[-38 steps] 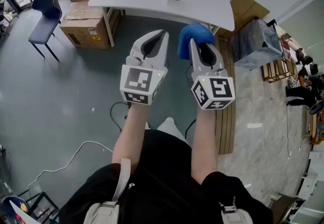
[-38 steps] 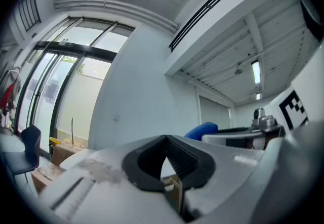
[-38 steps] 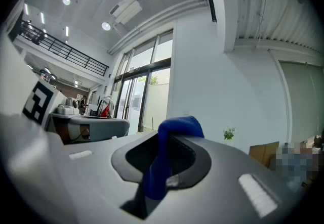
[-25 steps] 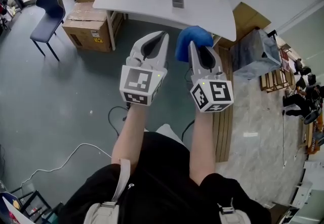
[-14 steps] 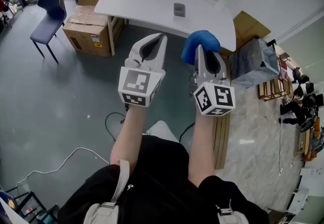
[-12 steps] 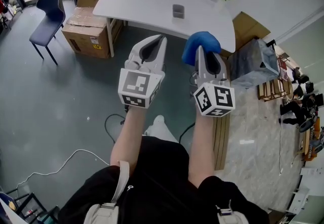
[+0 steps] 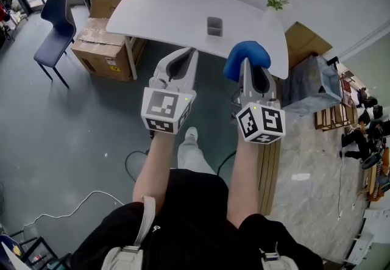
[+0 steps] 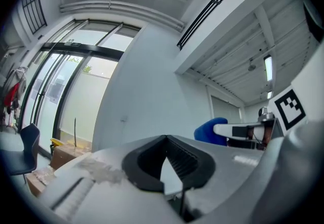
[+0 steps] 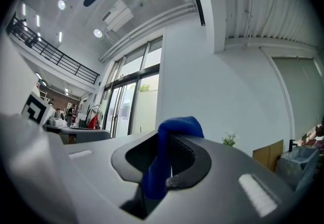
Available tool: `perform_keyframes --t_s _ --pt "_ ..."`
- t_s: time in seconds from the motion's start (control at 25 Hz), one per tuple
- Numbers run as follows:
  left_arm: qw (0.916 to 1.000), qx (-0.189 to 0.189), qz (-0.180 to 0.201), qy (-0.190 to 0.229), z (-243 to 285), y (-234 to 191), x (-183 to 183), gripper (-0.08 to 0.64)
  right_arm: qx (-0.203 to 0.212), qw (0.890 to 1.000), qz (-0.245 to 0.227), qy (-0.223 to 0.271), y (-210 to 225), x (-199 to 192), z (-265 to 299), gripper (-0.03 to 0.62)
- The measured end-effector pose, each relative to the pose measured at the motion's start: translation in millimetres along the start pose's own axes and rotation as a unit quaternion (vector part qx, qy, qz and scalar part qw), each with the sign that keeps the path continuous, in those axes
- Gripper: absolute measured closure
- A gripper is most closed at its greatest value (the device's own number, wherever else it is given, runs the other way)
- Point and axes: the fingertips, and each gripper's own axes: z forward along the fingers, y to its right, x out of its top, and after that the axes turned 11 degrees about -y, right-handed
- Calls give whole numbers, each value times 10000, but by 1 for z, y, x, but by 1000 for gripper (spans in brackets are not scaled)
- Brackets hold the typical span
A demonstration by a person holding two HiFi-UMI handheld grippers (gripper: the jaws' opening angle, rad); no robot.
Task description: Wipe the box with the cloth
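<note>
A small grey box point(image 7: 214, 25) stands on a white table point(image 7: 158, 10) ahead of me, well beyond both grippers. My right gripper point(image 7: 245, 64) is shut on a blue cloth point(image 7: 244, 53), which bunches over its tips; in the right gripper view the cloth point(image 9: 173, 129) hangs pinched between the jaws of that gripper point(image 9: 169, 165). My left gripper point(image 7: 186, 53) is held level beside it, shut with nothing in it, as the left gripper view point(image 8: 165, 143) confirms. Both are raised in the air short of the table's near edge.
Cardboard boxes point(image 7: 100, 49) sit under the table's left end, with a dark blue chair point(image 7: 52, 22) further left. A small plant point(image 7: 277, 0) stands at the table's right end. A grey bin point(image 7: 311, 83) and wooden planks point(image 7: 271, 165) lie right. A white cable point(image 7: 67, 202) runs across the floor.
The person has stepped toward the table, which now sits lower and closer in view. Both grippers stay shut, the right one still holding the cloth.
</note>
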Motion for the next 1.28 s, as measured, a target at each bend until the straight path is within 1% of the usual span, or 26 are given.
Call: perform_keyframes --t_s 0.12,0.24,0.32,0.4,0.6,0.72,0.84,1.04,1.28 --pt "10000 54 -15 -15 40 -9 -7 560 -101 9999 108 -14 35 -9 30 540" --pt "9998 94 -18 149 82 -20 -9 560 -189 9996 188 -94 69 -20 67 540" --pt "9994 215 -58 263 110 -33 -4 560 -139 9996 184 -156 87 -23 96 540" --pt "9987 326 -105 369 141 -46 4 560 -69 9997 185 -162 107 -18 128 541" --pt "9974 467 -137 536 224 -69 25 560 119 9997 186 -90 163 2 207 541" --pt "9965 566 -57 613 261 -76 34 560 271 9995 161 -27 184 9 245 540" --pt "9968 579 65 542 285 -76 36 560 379 9990 225 -8 195 10 268 540" --pt "9969 547 296 490 309 -83 42 560 553 9980 303 42 207 10 292 540" --pt "9970 462 338 529 331 -85 43 560 526 9973 516 8 233 0 308 541"
